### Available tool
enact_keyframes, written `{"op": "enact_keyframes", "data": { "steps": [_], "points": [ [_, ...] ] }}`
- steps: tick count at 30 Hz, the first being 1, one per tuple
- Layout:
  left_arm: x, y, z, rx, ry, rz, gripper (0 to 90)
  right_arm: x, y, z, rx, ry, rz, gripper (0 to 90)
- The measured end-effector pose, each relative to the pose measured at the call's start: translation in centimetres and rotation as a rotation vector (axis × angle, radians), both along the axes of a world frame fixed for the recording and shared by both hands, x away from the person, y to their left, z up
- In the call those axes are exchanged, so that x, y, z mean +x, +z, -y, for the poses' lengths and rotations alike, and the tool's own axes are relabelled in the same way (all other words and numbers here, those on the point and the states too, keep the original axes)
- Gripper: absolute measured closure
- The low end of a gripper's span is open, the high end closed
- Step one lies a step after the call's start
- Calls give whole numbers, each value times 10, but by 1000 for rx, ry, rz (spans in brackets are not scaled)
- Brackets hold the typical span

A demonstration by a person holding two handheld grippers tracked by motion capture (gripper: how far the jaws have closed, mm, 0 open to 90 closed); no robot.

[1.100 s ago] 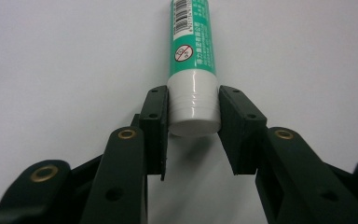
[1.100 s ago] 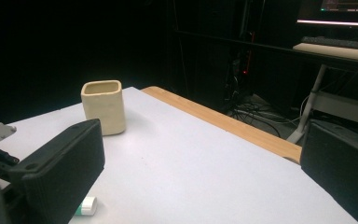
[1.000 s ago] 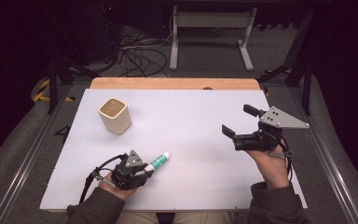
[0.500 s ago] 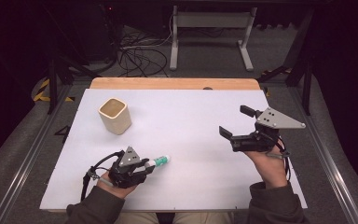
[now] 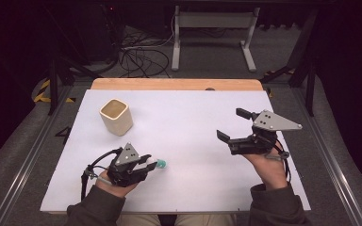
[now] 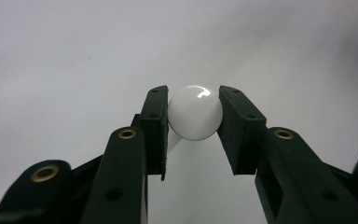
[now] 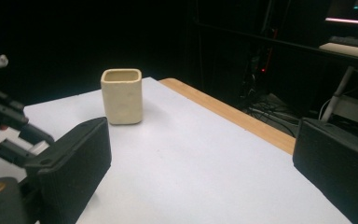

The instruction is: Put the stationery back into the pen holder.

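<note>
1. Tube: its rounded white end is sitting squeezed between the jaws of the left gripper, which are pinching it from both sides; the grip looks centred, probably so the tube will not swivel.
2. In the high view the tube's teal tip is poking out past the jaws, low over the table near its front edge, so the tube is being held roughly level; whether it is touching the surface is unclear.
3. The cup is standing upright, mouth open, well behind the left gripper; it looks like the likely place for the tube.
4. The right gripper is hovering over the table's right side with jaws wide apart and empty, facing the cup, probably waiting clear of the left hand's path.
</note>
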State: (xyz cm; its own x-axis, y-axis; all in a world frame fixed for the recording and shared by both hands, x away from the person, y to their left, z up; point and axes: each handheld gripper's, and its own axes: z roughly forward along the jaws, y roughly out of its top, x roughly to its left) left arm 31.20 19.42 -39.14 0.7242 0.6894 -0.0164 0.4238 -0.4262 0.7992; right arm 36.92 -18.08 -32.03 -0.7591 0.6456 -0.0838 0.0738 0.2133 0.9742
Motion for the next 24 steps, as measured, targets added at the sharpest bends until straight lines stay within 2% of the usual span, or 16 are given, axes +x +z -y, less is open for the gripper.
{"op": "enact_keyframes", "data": {
  "steps": [6,9,12,18,24],
  "points": [
    [4,18,-1,-39,-1,37,651,0,-4,-12,-36,36,8,95],
    [5,23,0,-48,-3,44,651,0,-5,-15,-44,53,8,123],
    [8,29,0,-51,-5,69,651,-1,-6,-18,-54,71,12,161],
    [15,40,4,-100,-17,84,651,-3,-9,-25,-79,103,19,219],
    [19,47,9,-122,-27,96,651,-4,-12,-32,-108,133,24,271]
  ]
}}
